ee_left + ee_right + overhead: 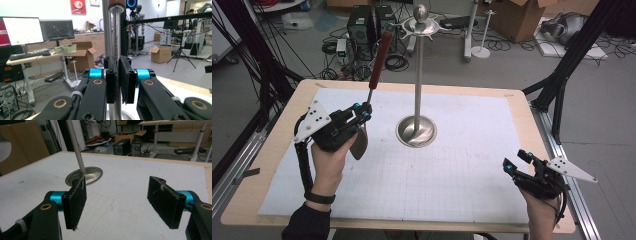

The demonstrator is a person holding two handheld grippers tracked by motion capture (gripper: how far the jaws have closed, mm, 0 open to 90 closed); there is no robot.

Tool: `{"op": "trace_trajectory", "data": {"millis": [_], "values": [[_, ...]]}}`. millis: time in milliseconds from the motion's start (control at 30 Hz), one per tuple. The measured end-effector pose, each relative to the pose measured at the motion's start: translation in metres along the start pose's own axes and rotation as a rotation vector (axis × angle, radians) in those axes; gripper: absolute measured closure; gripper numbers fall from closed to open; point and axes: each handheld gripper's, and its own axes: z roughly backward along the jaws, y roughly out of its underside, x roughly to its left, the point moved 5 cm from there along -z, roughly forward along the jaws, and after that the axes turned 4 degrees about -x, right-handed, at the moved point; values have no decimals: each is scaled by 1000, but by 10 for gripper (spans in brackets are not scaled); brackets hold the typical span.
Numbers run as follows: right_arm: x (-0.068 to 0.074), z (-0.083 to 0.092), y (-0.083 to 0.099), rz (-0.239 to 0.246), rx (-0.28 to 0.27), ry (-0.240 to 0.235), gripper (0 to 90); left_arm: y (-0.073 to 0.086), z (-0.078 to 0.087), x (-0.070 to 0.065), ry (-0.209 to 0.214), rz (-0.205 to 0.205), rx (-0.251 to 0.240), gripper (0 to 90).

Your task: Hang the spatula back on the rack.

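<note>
My left gripper [362, 111] is shut on the thin metal shaft [371, 92] of a kitchen utensil that it holds nearly upright. The red-brown handle [382, 50] points up and away, and the metal blade [358, 145] hangs below the hand. In the left gripper view the jaws [119, 80] press on the shaft [116, 45]. A tall steel stand [418, 75] with a round base [427, 135] and a hook ring [422, 27] on top rises mid-table, to the right of the utensil. My right gripper [519, 161] rests open near the table's right edge, its pads [75, 205] wide apart over bare paper.
White grid paper [452, 170] covers the wooden table [532, 130]. Black frame legs stand at the left and right edges. Beyond the table are computer towers [362, 25], cables and cardboard boxes on the floor.
</note>
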Motion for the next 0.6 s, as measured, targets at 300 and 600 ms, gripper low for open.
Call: {"op": "trace_trajectory", "data": {"millis": [300,600], "values": [[0,2,0,-3,-4,0,309,5,-14,-3,-2,-9,12,841],[-1,2,0,-5,-1,0,310,10,-23,-1,-8,-3,20,841]]}}
